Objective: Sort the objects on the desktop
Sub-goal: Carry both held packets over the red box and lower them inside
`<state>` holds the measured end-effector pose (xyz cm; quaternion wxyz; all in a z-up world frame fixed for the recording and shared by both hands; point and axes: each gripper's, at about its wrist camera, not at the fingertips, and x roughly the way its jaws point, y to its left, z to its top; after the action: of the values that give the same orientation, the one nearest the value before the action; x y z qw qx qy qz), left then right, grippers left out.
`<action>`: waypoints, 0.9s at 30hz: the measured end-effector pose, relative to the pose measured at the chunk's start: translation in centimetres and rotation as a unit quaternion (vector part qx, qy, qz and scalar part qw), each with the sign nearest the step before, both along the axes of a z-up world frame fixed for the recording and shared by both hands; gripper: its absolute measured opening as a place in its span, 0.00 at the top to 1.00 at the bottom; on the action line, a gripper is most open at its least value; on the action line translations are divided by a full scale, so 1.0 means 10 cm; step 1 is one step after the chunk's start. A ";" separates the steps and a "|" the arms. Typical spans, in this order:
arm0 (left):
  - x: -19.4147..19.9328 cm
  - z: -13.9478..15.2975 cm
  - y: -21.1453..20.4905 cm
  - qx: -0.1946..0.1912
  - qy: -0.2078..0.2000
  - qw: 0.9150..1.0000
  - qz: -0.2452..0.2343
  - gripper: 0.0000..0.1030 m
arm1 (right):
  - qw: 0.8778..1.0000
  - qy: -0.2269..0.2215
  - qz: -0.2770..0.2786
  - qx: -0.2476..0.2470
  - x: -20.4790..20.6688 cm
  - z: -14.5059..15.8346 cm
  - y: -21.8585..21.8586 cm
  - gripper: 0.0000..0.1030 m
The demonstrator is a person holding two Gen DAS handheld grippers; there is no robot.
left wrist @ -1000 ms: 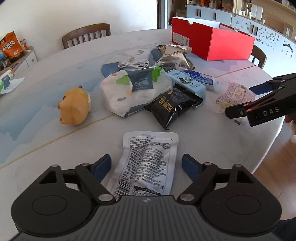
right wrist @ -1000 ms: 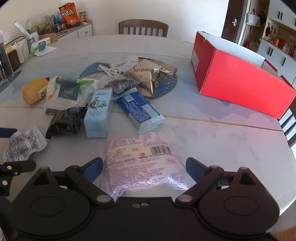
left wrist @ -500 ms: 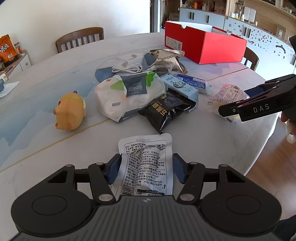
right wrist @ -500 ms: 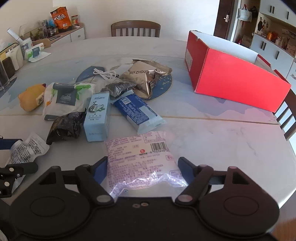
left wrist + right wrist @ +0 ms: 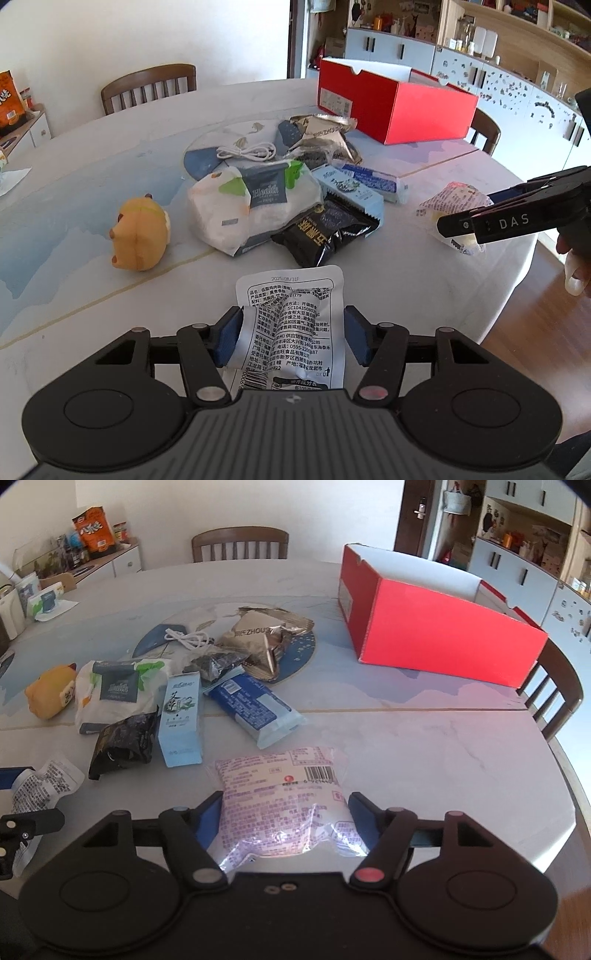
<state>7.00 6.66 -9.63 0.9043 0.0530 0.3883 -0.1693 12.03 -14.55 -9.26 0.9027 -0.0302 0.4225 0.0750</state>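
A white printed sachet [image 5: 291,295] lies at the near edge of the round table [image 5: 92,295]. My left gripper [image 5: 291,332] is shut on it, the blue pads pinching its crumpled sides. To the right, a pink-printed clear packet [image 5: 280,782] sits between the pads of my right gripper [image 5: 284,808]. Those jaws are closing, and the pads press on the packet's sides. The left wrist view shows the right gripper [image 5: 469,208] around that packet [image 5: 454,199] at the table's right edge. An open red box [image 5: 443,635] stands at the far right.
Mid-table lies a heap: a yellow plush toy [image 5: 140,236], a white tissue pack [image 5: 251,206], a black snack bag [image 5: 325,232], a light-blue carton [image 5: 181,720], a blue packet [image 5: 255,705], a foil bag [image 5: 266,638] and a white cable [image 5: 247,151]. Wooden chairs [image 5: 240,546] stand around.
Both grippers' jaws have narrowed onto their packets, from standing wide of them to touching the sides. The white sachet has crumpled between the left pads.
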 end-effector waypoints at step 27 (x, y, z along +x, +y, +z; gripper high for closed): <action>0.33 0.62 -0.21 -0.044 -0.031 0.999 0.003 0.43 | 0.998 -0.033 0.013 0.042 0.20 0.80 -0.36 0.31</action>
<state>10.29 4.58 -3.45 0.9178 0.0171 0.3528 -0.1813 14.02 -18.13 -1.29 0.9157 -0.0004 0.3884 0.1031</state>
